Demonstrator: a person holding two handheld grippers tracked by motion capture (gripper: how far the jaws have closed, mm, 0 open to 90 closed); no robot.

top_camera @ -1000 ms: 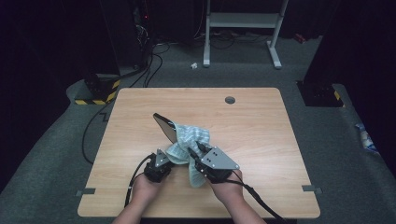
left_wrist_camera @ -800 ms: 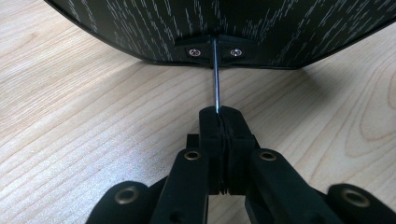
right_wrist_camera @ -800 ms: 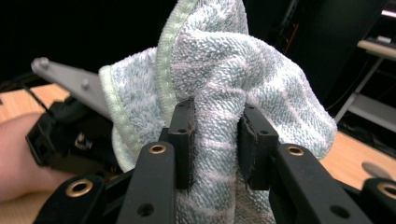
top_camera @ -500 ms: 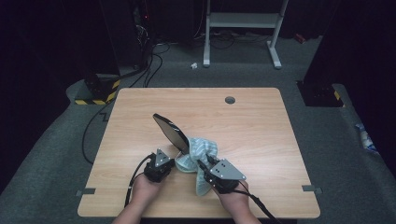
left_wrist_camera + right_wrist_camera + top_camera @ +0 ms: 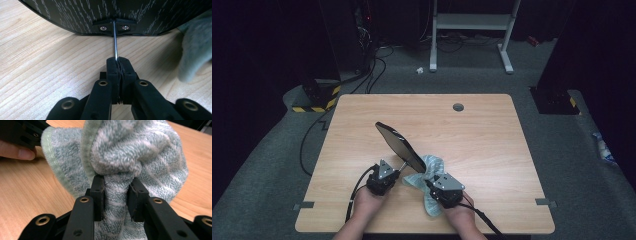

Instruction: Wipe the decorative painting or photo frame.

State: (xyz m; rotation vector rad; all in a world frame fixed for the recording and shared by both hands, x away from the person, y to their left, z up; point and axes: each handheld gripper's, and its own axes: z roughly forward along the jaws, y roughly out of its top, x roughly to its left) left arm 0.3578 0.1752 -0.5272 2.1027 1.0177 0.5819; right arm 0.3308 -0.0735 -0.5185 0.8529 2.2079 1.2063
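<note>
Your left gripper (image 5: 119, 65) has its jaws pressed together on the thin metal stem (image 5: 114, 40) of a dark oval mirror (image 5: 401, 146), pinching it just below the small screwed bracket (image 5: 114, 25) on the mirror's back. In the high view the mirror rises tilted from that gripper toward the middle of the wooden table (image 5: 492, 130), its stem end low near your left hand (image 5: 368, 200). Your right gripper (image 5: 116, 198) is clamped on a bunched fold of a pale green striped towel (image 5: 140, 152), the cloth squeezed between both pads and bulging above them. The towel lies just beside the mirror's lower edge, touching it on the right, and hangs down past your right gripper toward the table's near edge.
</note>
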